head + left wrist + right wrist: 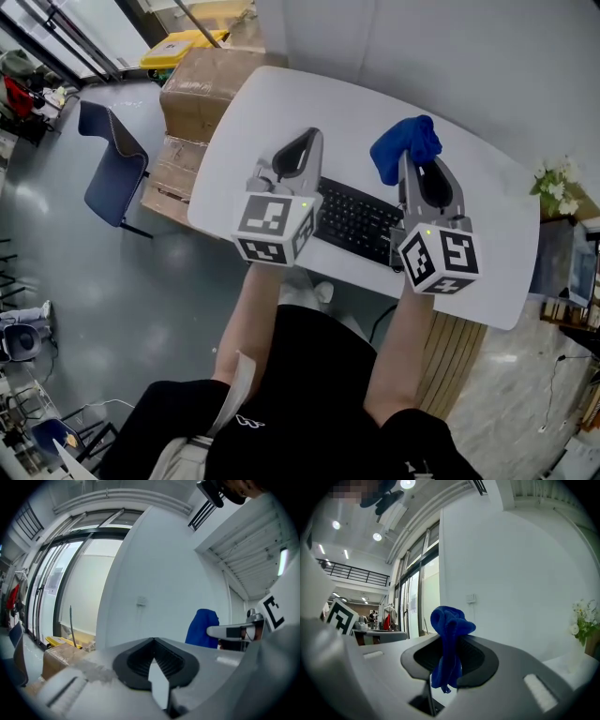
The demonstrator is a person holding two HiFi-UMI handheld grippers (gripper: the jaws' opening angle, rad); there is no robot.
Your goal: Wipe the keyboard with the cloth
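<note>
A black keyboard (359, 221) lies on the white table (375, 122) near its front edge, partly hidden behind both grippers. My right gripper (412, 159) is held above the keyboard's right end, shut on a bunched blue cloth (405, 147); in the right gripper view the cloth (447, 644) hangs pinched between the jaws. My left gripper (302, 141) is raised above the keyboard's left end, jaws closed together with nothing between them (153, 641). The blue cloth (201, 627) also shows at the right of the left gripper view.
A dark blue chair (112, 164) stands on the floor to the left. Cardboard boxes (202, 94) and a yellow bin (183, 45) sit beyond the table's left side. White flowers (558, 183) stand at the right. A white wall (525, 564) rises behind the table.
</note>
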